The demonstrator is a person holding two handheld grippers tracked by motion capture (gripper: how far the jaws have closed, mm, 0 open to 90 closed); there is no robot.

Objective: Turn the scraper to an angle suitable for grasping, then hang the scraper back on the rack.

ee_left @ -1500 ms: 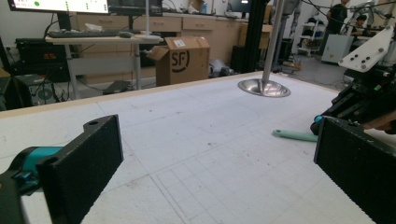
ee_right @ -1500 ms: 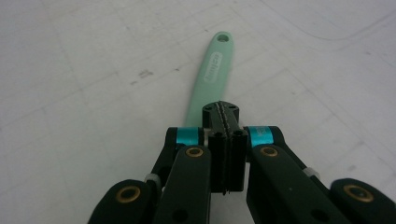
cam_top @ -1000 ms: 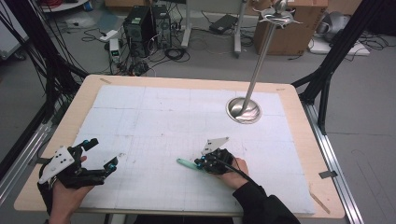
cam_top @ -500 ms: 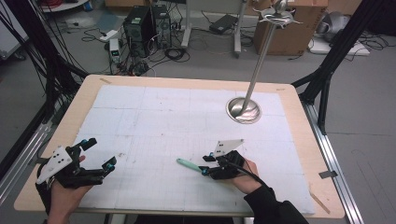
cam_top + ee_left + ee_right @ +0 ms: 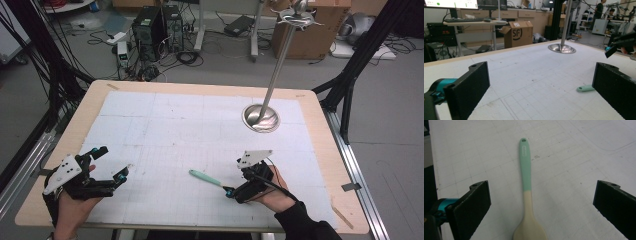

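Spoon (image 5: 206,178) lies flat on the white gridded mat, near the front edge of the desk (image 5: 320,107) and a little right of its middle. It has a mint-green handle and a cream bowl.

Long axis: in the high view the spoon runs from upper left, the handle end, to lower right, the bowl end, slanted to the front edge. The bowl end lies just at the tip of the right tool (image 5: 231,191); the handle points away from it toward the desk's middle.

Right tool: jaws have just been opening and now stand wide. In the right gripper view the spoon (image 5: 527,195) lies on the mat between the two pads, touching neither and lengthwise along the tool's line of sight, bowl nearest and handle hole farthest. Nothing held.

Left tool (image 5: 107,165): jaws wide and empty, resting near the front left corner, well apart from the spoon. In the left gripper view the green handle end (image 5: 585,88) peeps out beside the right-hand jaw.

Judgement: the right hand is much the nearer. Any re-grip from there would meet the bowl end first, with the jaws closing across the shaft. The steel pole base (image 5: 261,118) stands well apart toward the far right.
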